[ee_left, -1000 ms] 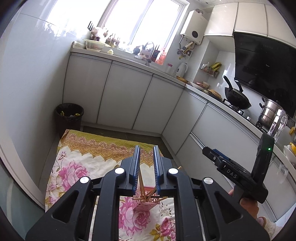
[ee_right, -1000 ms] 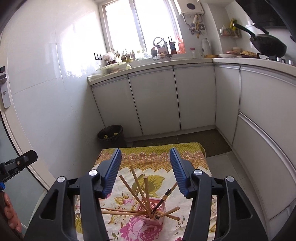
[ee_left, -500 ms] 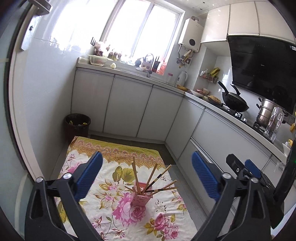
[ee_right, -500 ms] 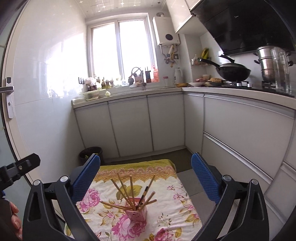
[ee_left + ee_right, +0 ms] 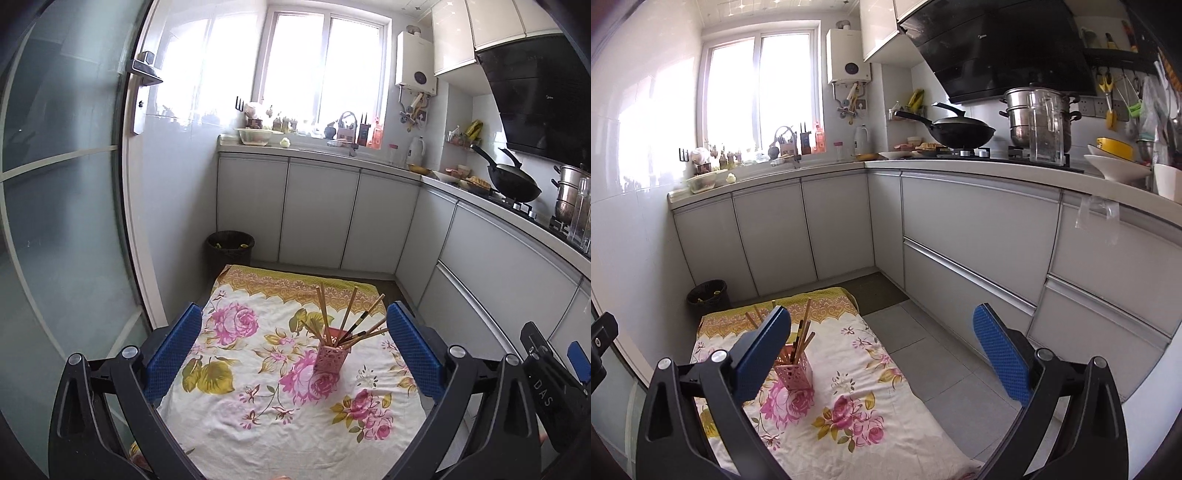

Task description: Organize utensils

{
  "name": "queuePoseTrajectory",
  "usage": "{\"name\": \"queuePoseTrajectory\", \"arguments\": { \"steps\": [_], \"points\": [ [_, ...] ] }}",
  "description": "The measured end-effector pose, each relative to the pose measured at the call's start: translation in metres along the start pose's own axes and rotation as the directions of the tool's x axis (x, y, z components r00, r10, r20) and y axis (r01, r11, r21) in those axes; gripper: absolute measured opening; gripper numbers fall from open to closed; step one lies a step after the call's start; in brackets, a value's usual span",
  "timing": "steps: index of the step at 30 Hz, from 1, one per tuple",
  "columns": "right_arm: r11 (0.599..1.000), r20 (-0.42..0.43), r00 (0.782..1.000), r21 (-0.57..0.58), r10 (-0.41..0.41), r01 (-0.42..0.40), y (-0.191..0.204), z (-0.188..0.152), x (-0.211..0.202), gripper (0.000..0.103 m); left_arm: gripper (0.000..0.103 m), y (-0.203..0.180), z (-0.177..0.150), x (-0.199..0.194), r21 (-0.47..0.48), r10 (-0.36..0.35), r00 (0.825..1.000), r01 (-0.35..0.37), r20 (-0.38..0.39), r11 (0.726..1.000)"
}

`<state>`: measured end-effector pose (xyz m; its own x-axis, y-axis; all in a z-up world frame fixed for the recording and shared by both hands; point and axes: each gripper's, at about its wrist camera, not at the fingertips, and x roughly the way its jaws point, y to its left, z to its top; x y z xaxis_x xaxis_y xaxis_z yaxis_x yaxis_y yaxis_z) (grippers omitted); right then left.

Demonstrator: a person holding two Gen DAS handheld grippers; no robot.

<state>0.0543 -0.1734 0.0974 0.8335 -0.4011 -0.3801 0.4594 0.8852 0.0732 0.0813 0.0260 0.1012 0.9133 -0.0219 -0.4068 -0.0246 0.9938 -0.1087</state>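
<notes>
bare floral cloth [image 5: 236,398] around chopstick holder [image 5: 327,356], cabinets [image 5: 979,236] right

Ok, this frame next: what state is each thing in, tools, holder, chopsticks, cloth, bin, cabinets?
Left tool: open, empty.
Right tool: open, empty.
Pink perforated plastic holder: upright on the cloth.
Wooden chopsticks: standing in the holder, splayed.
Floral cloth: spread flat on the floor.
Dark woven waste bin: uncovered, something inside.
Grey cabinet doors: shut.
</notes>
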Motion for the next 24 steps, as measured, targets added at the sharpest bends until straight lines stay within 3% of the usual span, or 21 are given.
{"name": "queuePoseTrajectory", "arguments": {
  "steps": [5,13,24],
  "points": [
    [0.999,-0.023,1.0,0.036,0.007,-0.006,-0.013,-0.003,-0.012,0.096,0.096,-0.004,-0.008,-0.024,0.035,0.041,0.999,-0.042,0.019,0.999],
    [1.0,0.002,1.0,0.008,0.001,-0.001,-0.012,-0.014,-0.036,0.096,0.096,0.002,-0.017,-0.052,-0.009,0.1,0.994,-0.1,0.047,0.995],
    [1.0,-0.01,1.0,-0.004,0.026,-0.026,-0.01,-0.036,-0.049,0.096,0.096,-0.003,-0.032,-0.063,0.013,0.123,0.992,-0.123,0.043,0.992]
  ]
}}
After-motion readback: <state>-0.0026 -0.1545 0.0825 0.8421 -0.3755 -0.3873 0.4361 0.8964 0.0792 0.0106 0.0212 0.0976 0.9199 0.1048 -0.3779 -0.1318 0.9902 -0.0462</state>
